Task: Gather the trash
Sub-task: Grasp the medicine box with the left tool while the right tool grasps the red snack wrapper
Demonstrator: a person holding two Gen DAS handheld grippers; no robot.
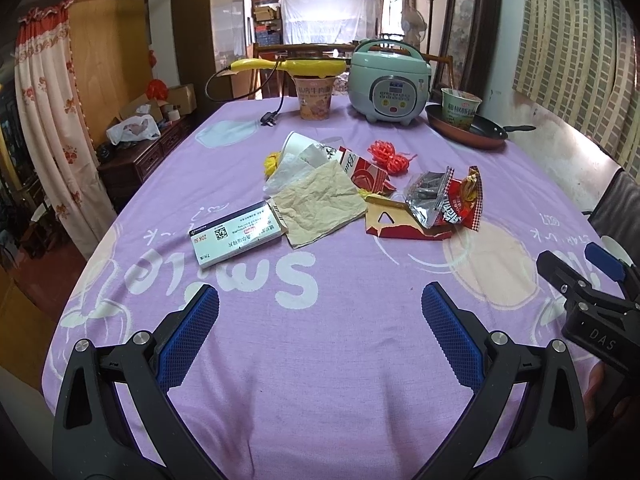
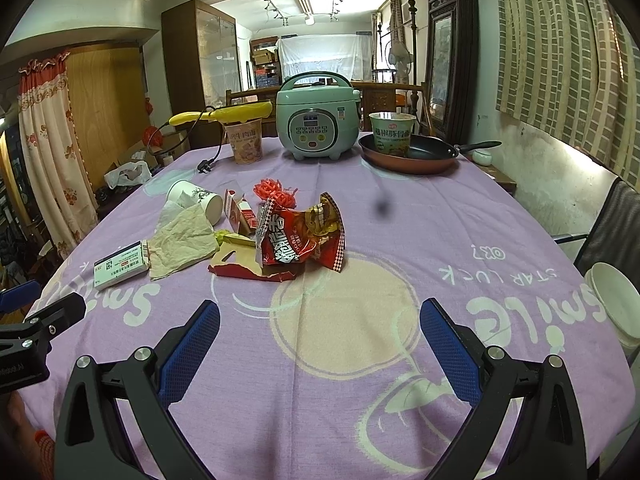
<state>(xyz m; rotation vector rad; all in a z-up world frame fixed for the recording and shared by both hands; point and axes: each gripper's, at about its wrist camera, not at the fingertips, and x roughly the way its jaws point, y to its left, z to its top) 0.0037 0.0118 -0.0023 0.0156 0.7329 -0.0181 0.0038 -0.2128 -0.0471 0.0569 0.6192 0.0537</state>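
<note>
Trash (image 1: 360, 196) sits in a loose heap mid-table on the purple tablecloth (image 1: 320, 340), well ahead of both my grippers. My left gripper (image 1: 320, 312) hangs spread wide and holding nothing above the near cloth; my right gripper (image 2: 320, 326) is just the same, fingers parted, nothing between them.

Reading the pile now. The medicine box (image 1: 236, 238) lies flat at the near left edge: light, stiff card, and I judge it best pinched across its short sides, since lying flat it gives little to bite on. Its far end touches the crumpled brown napkin (image 1: 320, 208), which is soft and near weightless; any raised wrinkle should do as a hold. Behind that, a paper cup (image 2: 196, 200) lies on its side, easily crushed, so I would take it by the rim with a gentle squeeze.

On the right, the red snack wrapper (image 2: 300, 236) stands puffed and crinkled on the torn red carton (image 2: 252, 270). That foil looks slippery, so I would go for the bunched top, where the folds stand up. The carton is flat torn card, awkward to lift off cloth; its raised edge seems the way in. The orange netting (image 1: 392, 158) further back is light and springy.

The rice cooker (image 1: 388, 80), frying pan (image 2: 412, 158) and noodle cups stand beyond, apart from the heap.
</note>
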